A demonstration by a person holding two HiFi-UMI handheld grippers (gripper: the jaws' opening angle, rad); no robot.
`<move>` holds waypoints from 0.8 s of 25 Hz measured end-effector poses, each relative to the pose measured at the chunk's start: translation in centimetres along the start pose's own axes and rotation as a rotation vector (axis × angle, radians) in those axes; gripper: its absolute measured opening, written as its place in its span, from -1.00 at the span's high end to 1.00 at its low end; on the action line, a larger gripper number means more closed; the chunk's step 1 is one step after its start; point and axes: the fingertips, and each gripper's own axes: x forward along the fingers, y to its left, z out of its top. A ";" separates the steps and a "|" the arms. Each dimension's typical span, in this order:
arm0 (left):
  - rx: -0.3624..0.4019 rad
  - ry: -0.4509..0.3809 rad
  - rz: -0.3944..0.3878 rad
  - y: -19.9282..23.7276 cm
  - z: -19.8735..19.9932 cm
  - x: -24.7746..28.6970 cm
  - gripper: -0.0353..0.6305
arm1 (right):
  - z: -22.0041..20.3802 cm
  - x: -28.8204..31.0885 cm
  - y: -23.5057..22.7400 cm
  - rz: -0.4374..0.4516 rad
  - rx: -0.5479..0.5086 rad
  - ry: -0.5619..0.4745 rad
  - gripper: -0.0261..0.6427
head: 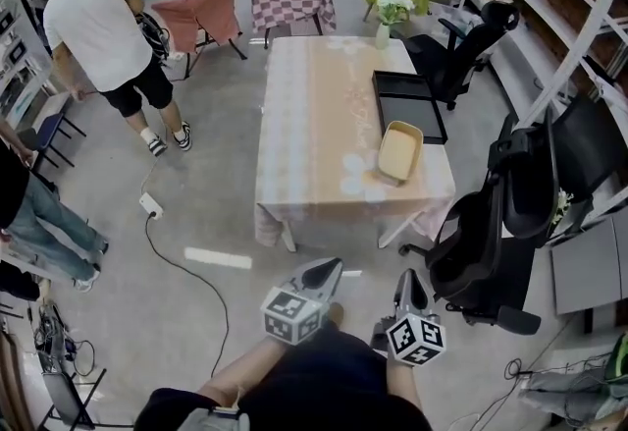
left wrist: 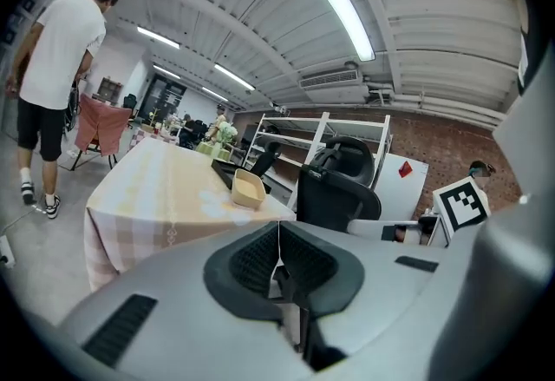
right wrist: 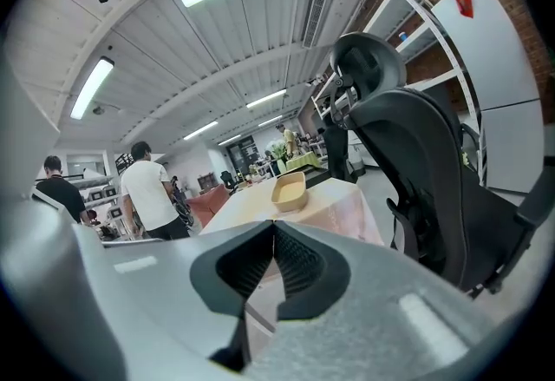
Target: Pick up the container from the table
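The left gripper (head: 327,266) and the right gripper (head: 406,278) are held low in front of the person's body. Each has its jaws pressed together with nothing between them, as each gripper view shows. A stretch of bare floor (head: 216,223) lies between them and the desk (head: 314,125), so the step in hand is judged to be the approach, with no reach begun.

The container (head: 400,151), a shallow beige tub that looks empty, sits on the desk near its right front corner, close to the right edge. Its far end lies just beside a black tray (head: 407,103). Since it is on the right, the right gripper looks the natural one to use. Its jaws need to spread before they arrive, not over the tub.

The tub's walls look thin and its body wide, so a pinch on the near rim, one jaw inside and one outside, should serve better than a try at spanning it. It probably weighs little, and a straight lift should keep it from scraping the tray.

A black office chair (head: 491,233) stands close to that corner, so coming in from the desk's front edge would keep the right arm clear of it. Farther off, a vase of flowers (head: 391,12) stands at the desk's far end, well apart from the tub.
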 end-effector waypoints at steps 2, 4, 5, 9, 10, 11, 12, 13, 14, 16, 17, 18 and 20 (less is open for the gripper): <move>0.003 0.000 -0.002 0.1 0.4 1.3 0.86 | 0.7 1.0 -0.8 -0.002 0.008 -0.004 0.91; 0.012 -0.002 -0.003 0.3 0.7 2.6 0.86 | 1.1 2.0 -1.7 -0.006 0.023 -0.007 0.91; 0.016 -0.003 -0.004 0.3 0.8 3.2 0.86 | 1.2 2.5 -2.2 -0.009 0.030 -0.006 0.91; 0.022 0.000 -0.012 0.5 1.2 5.1 0.86 | 1.6 4.1 -3.5 -0.019 0.050 -0.005 0.91; 0.020 0.004 -0.011 0.6 1.3 5.5 0.86 | 1.7 4.4 -3.8 -0.019 0.052 -0.005 0.91; 0.017 0.010 -0.010 0.7 1.3 5.9 0.86 | 1.8 4.7 -4.0 -0.019 0.053 -0.004 0.91; 0.016 0.014 -0.009 0.8 1.3 6.3 0.86 | 1.9 5.0 -4.4 -0.019 0.054 -0.002 0.91; 0.015 0.017 -0.008 0.9 1.3 6.8 0.86 | 2.0 5.4 -4.7 -0.020 0.056 -0.002 0.91; 0.015 0.019 -0.009 1.0 1.3 7.2 0.86 | 2.2 5.7 -5.0 -0.021 0.058 -0.003 0.91; 0.015 0.018 -0.011 1.1 1.3 8.0 0.86 | 2.5 6.5 -5.5 -0.023 0.063 -0.006 0.91; 0.015 0.016 -0.011 1.2 1.4 8.3 0.86 | 2.6 6.9 -5.7 -0.023 0.065 -0.006 0.91; 0.015 0.011 -0.011 1.4 1.4 8.7 0.86 | 2.7 7.4 -5.9 -0.021 0.069 -0.006 0.91; 0.014 0.002 -0.005 1.7 1.5 9.2 0.86 | 2.7 8.2 -6.1 -0.013 0.083 0.000 0.91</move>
